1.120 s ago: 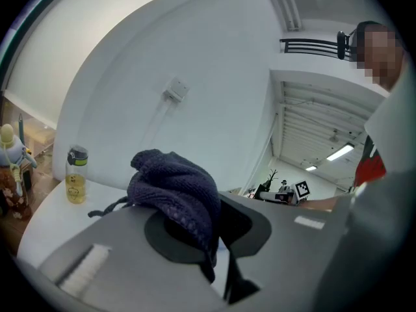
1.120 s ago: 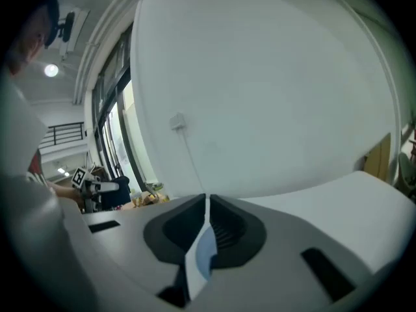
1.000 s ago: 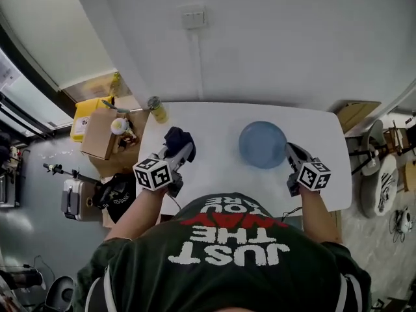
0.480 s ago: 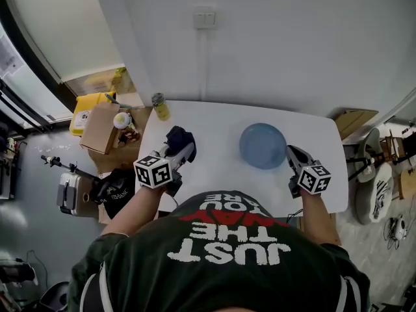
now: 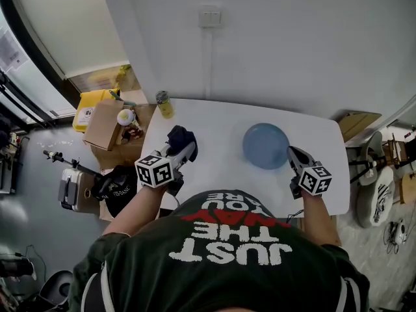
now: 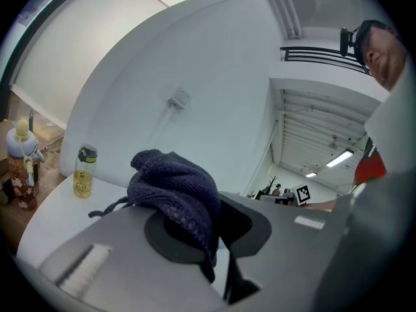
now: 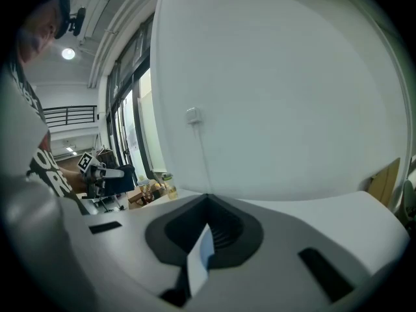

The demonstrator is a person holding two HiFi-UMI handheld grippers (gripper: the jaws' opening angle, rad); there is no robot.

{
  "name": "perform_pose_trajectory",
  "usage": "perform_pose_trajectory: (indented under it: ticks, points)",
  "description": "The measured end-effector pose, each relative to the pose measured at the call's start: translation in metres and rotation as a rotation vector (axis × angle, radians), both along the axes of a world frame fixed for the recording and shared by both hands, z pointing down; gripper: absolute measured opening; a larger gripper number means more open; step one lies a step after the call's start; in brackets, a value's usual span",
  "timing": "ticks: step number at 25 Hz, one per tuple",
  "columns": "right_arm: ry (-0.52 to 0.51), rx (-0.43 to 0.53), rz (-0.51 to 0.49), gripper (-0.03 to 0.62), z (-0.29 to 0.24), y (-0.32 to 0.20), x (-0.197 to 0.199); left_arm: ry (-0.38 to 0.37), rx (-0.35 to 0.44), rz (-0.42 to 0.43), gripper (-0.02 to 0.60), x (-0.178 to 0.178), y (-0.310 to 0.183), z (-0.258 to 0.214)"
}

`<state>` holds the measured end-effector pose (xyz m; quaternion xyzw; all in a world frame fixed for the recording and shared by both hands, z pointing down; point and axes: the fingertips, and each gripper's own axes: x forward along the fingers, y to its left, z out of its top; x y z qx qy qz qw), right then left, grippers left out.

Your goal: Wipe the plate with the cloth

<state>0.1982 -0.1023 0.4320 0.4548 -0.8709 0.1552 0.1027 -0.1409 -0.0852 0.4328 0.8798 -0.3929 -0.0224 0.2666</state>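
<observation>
Plate (image 5: 265,145), blue, flat on the white table (image 5: 221,125), right half. Near rim pinched tight in the right gripper (image 5: 292,153), so just a thin sliver of edge showing between the jaws. Shirt (image 5: 227,252) print: "JUST THE" clear, the rest creased, hard to read. Dark knit cloth (image 6: 179,194) bunched in the left gripper (image 5: 184,149), clamped, hiding most of the jaw gap. Yellow bottle (image 5: 164,104) at the far-left corner, label too tiny to read.
</observation>
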Motion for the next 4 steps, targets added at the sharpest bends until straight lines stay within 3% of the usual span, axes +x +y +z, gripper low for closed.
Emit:
perform_pose_trajectory:
  ticks: [4]
  points:
    - [0.006, -0.004, -0.014, 0.005, 0.0041, -0.0025, -0.0056, 0.006, 0.0, -0.01, 0.046, -0.004, 0.0, 0.0022]
